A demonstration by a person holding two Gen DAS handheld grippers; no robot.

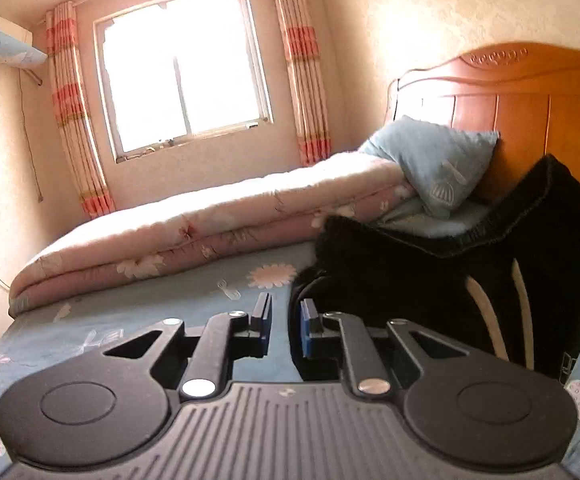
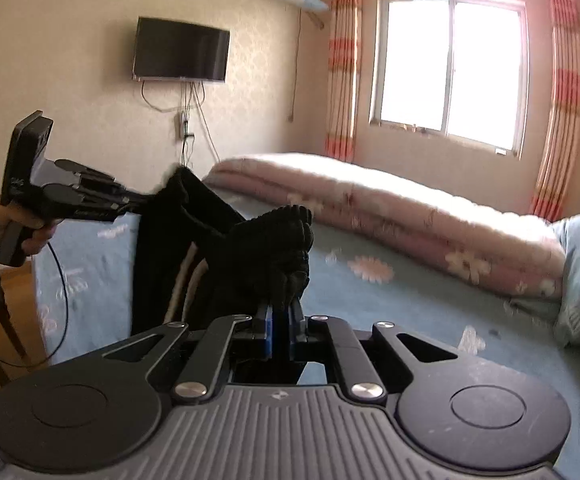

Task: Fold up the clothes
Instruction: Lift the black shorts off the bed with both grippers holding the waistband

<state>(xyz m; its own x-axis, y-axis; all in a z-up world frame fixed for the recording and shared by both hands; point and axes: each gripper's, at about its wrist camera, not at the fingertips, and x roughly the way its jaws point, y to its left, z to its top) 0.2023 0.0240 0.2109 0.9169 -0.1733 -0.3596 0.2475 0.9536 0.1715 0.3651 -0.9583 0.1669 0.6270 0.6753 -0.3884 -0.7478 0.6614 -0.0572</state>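
Above the bed [image 1: 161, 320], black garment [image 1: 430, 280] hanging between both grippers: right gripper [image 2: 279, 312] fingers clamped on bunched knit edge, left gripper [image 1: 285, 324] fingers nearly closed (grip unclear). Soft, limp, light; best held at edges.

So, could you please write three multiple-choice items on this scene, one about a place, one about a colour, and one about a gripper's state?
1. Where does the pillow lie?
A. on the floor
B. against the headboard
C. under the window

2. What colour is the garment?
A. black
B. red
C. yellow

3. What is the right gripper doing?
A. hanging open
B. holding a pillow
C. clamped on the garment

Key: 1 B, the pillow leans on the wooden board; 2 A, dark cloth with pale stripes; 3 C, bunched cloth rises from between its fingers.
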